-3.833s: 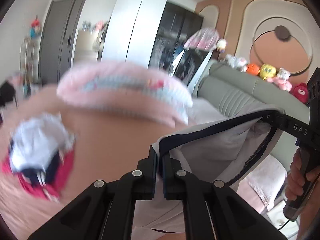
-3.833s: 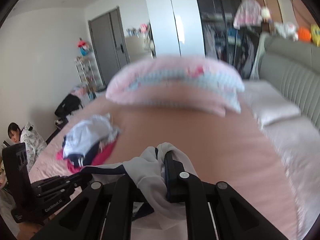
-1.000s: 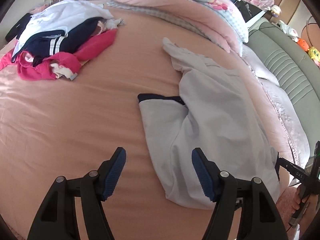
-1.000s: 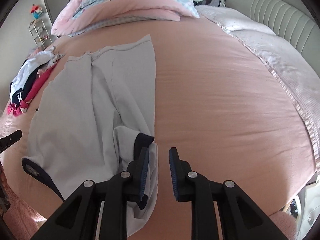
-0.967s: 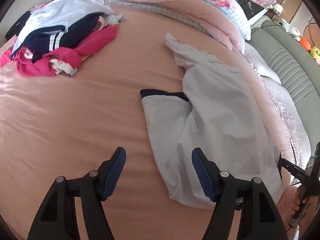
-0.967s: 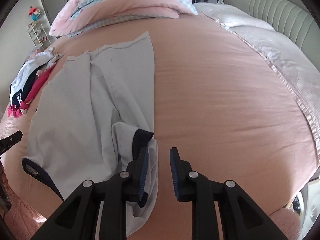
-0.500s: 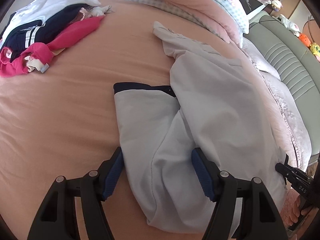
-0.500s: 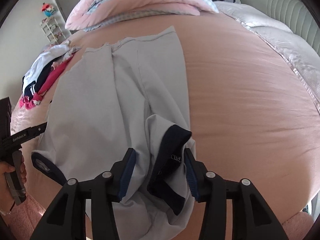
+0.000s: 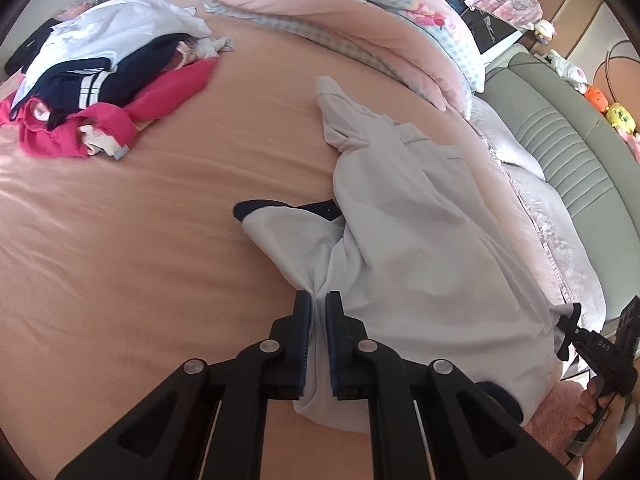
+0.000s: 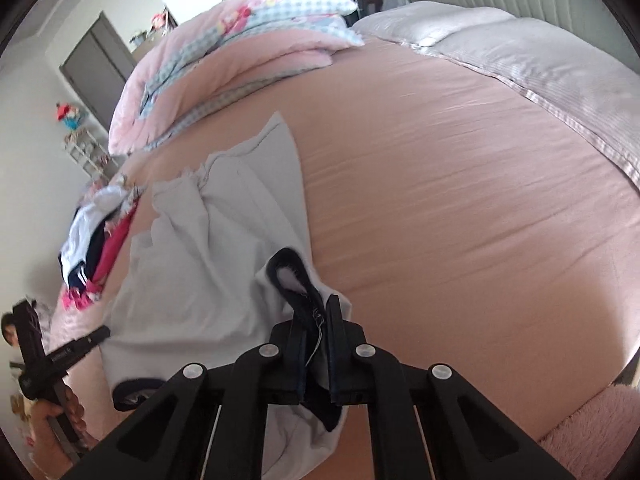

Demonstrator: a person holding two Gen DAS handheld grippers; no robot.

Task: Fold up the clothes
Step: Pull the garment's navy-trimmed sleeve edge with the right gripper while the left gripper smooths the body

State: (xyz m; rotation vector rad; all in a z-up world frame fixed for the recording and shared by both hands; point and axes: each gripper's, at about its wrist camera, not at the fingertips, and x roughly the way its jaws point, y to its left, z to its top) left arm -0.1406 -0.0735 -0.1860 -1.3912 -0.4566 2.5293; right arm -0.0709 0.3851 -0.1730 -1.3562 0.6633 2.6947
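Observation:
A pale grey garment with navy trim [image 9: 420, 240] lies spread on the pink bed sheet [image 9: 140, 240]. My left gripper [image 9: 318, 304] is shut on a pinch of its grey fabric at the near left edge, beside the navy-cuffed sleeve. In the right wrist view the same garment [image 10: 224, 248] lies to the left, and my right gripper [image 10: 318, 316] is shut on its navy-edged cuff, which bunches up between the pads. Each gripper also shows small at the edge of the other's view, held in a hand.
A heap of unfolded clothes [image 9: 92, 80] in white, navy and magenta sits far left on the bed. A rolled pink and checked quilt [image 9: 340, 12] lies at the back. A grey padded headboard [image 9: 568, 160] and a pale blanket [image 10: 520, 60] flank the right side.
Both grippers were open over the garment and have closed on it: the left on the grey fabric by the sleeve, the right on the navy cuff. The right gripper has rolled and shifted.

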